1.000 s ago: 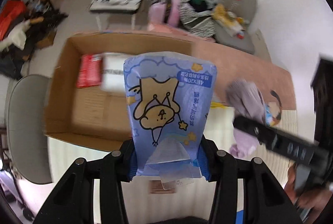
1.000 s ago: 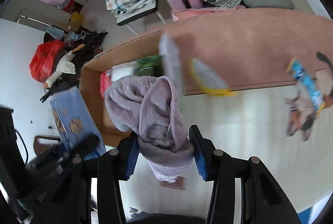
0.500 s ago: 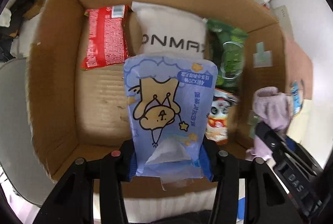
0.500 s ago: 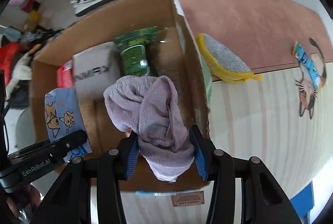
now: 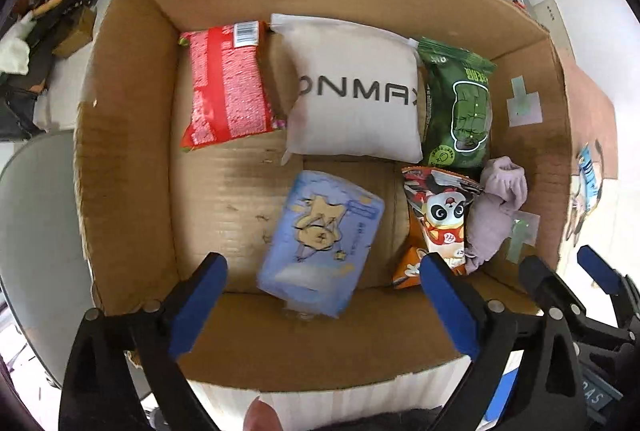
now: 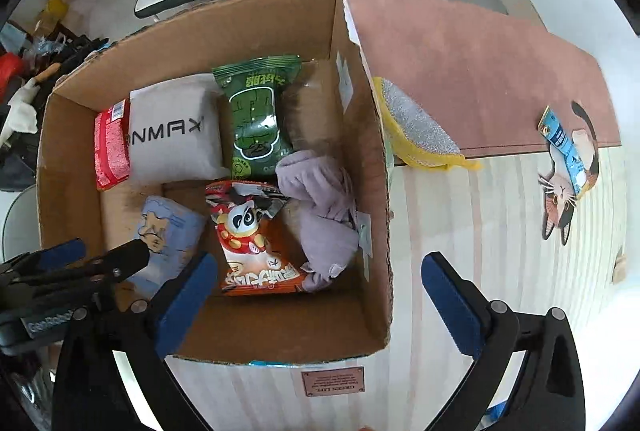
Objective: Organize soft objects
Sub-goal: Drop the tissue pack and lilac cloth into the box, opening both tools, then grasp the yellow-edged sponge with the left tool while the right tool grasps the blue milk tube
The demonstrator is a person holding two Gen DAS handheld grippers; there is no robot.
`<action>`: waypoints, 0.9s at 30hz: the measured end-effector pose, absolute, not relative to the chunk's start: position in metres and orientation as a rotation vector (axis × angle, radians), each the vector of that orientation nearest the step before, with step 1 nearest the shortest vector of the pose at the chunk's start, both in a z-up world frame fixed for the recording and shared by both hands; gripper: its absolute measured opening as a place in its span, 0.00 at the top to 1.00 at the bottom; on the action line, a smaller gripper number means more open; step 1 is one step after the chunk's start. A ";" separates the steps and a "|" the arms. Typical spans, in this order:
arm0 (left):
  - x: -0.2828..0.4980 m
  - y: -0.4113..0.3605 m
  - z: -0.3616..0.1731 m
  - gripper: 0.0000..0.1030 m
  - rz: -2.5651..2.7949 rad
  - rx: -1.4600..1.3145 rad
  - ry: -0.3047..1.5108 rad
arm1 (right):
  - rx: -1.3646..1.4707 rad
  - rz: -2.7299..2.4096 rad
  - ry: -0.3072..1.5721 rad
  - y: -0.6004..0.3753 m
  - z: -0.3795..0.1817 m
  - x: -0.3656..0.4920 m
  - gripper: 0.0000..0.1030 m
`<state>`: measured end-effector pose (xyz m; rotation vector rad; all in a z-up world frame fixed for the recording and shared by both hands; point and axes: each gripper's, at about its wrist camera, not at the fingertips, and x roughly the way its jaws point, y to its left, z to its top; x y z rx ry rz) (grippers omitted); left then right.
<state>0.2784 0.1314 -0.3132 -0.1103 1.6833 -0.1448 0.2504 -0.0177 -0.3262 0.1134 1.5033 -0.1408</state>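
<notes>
A cardboard box [image 5: 120,135] [image 6: 376,191] holds soft things. The blue tissue pack [image 5: 320,243] [image 6: 164,235] lies blurred on the box floor near the front wall. The lilac towel [image 5: 496,207] [image 6: 320,215] lies crumpled at the box's right side. My left gripper [image 5: 324,307] is open and empty above the box's near wall. My right gripper [image 6: 320,299] is open and empty above the box's front right corner.
Inside the box are a red packet [image 5: 228,83], a white pillow pack [image 5: 356,87], a green packet [image 5: 456,107] and an orange panda snack bag [image 5: 436,227]. A yellow-edged grey sponge [image 6: 420,131] lies right of the box on a pink mat [image 6: 480,79]. A small blue sachet [image 6: 564,147] lies far right.
Both grippers have opened. The blue tissue pack and the lilac towel have dropped out of them into the box.
</notes>
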 end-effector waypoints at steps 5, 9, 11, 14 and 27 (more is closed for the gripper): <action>0.263 0.137 -0.296 0.04 -0.123 -0.103 1.646 | 0.095 -0.111 1.490 -0.016 -0.314 0.243 0.00; 0.258 0.138 -0.278 0.04 -0.089 -0.076 1.575 | 0.127 -0.059 1.467 -0.020 -0.299 0.238 0.00; 0.256 0.131 -0.262 0.04 -0.062 -0.035 1.515 | 0.182 -0.025 1.434 -0.033 -0.285 0.235 0.00; 0.270 0.098 -0.233 0.04 -0.076 -0.001 1.452 | 0.255 -0.026 1.393 -0.067 -0.267 0.230 0.00; 0.358 -0.143 -0.312 0.04 -0.189 -0.134 1.747 | 0.392 -0.352 1.378 -0.352 -0.267 0.223 0.00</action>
